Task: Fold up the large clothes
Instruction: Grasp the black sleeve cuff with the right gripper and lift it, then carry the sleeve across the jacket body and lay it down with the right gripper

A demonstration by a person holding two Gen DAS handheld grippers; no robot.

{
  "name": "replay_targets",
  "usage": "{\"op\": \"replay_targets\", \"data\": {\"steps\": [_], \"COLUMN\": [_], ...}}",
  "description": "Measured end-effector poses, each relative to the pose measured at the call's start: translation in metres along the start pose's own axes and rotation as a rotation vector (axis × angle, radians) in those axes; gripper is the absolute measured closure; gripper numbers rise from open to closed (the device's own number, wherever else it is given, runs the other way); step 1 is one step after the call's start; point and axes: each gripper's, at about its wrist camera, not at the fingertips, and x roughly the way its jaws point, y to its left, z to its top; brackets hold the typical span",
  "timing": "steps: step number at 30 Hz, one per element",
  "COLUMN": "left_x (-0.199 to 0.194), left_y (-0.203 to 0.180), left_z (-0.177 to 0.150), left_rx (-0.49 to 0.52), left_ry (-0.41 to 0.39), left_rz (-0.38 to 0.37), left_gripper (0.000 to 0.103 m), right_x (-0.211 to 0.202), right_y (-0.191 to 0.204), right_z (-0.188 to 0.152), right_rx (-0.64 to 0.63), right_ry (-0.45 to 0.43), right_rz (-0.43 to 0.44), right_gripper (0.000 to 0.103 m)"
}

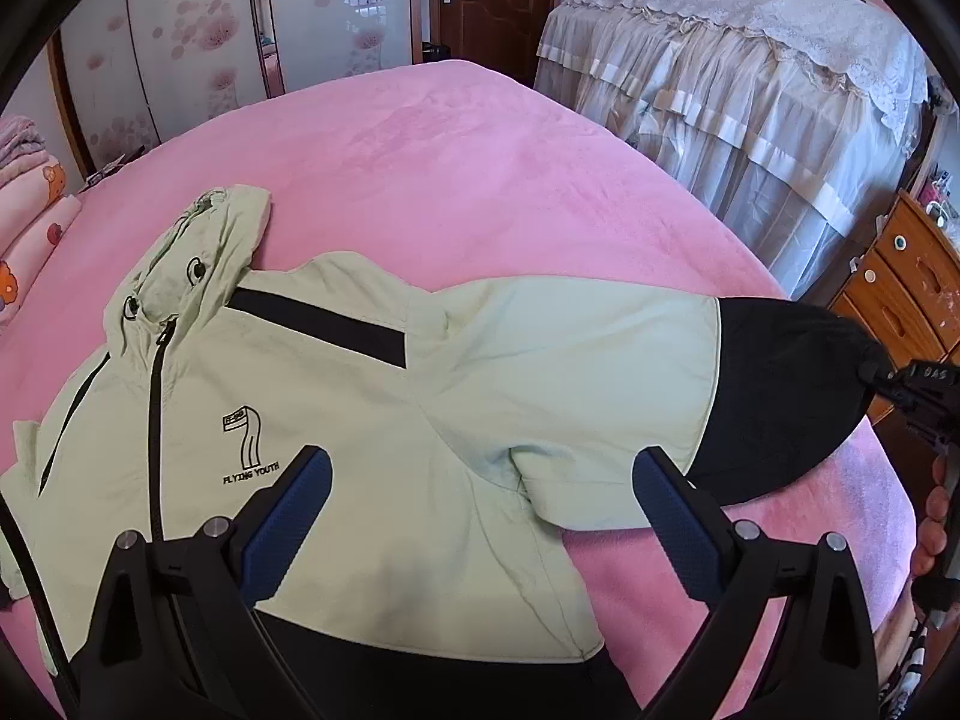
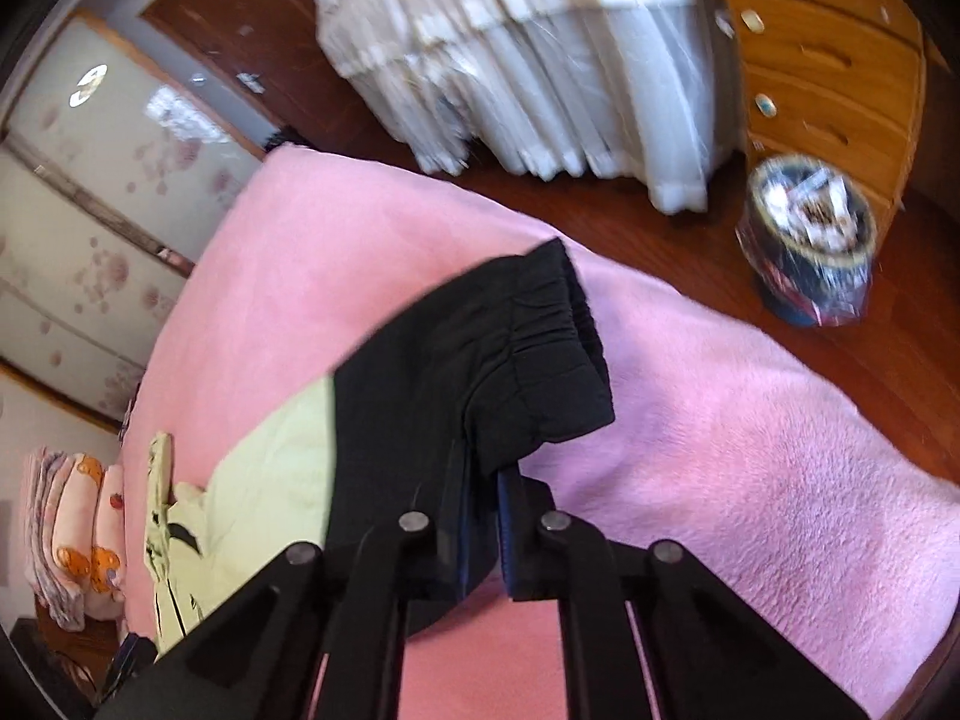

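A pale green hooded jacket (image 1: 336, 396) with black trim lies face up on the pink bed (image 1: 456, 168), zip shut, hood at the far left. Its right-hand sleeve stretches out to a black cuff end (image 1: 786, 396). My left gripper (image 1: 480, 480) is open and empty, hovering over the jacket's chest and armpit. My right gripper (image 2: 485, 480) is shut on the black sleeve cuff (image 2: 492, 348) and holds it lifted above the bed; it also shows at the right edge of the left wrist view (image 1: 900, 387).
A second bed with a white lace cover (image 1: 750, 72) stands beyond the pink one. A wooden drawer chest (image 1: 906, 288) is at the right. A lined waste bin (image 2: 810, 240) sits on the wooden floor. Folded bedding (image 2: 72, 528) is stacked at the far left.
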Motion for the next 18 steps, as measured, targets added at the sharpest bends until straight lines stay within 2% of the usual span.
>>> {"op": "replay_targets", "data": {"steps": [5,10,13,15,18], "left_x": [-0.013,-0.021,-0.021,-0.015,0.0], "left_y": [0.021,0.063,0.094,0.112,0.133], "left_z": [-0.004,-0.013,-0.023,-0.032,-0.048], "left_rx": [-0.036,-0.112,-0.158,-0.188,-0.216], "left_ry": [0.026,0.035,0.051,0.079,0.141], "left_rz": [-0.036,-0.075,-0.112,-0.129,-0.167], "left_gripper": [0.003,0.003,0.003,0.003,0.003], "right_x": [-0.041,-0.049,-0.027,-0.001,0.042], "right_y": [0.091,0.185,0.225,0.243,0.249], "right_z": [-0.019,-0.077,-0.126,-0.164,-0.214], "right_rx": [-0.235,-0.485,-0.609,-0.672,-0.74], "right_ry": [-0.057,0.01,0.084,0.164,0.279], "right_rz": [0.131,0.266,0.287,0.278,0.218], "right_gripper": [0.097,0.097,0.097,0.096,0.093]}}
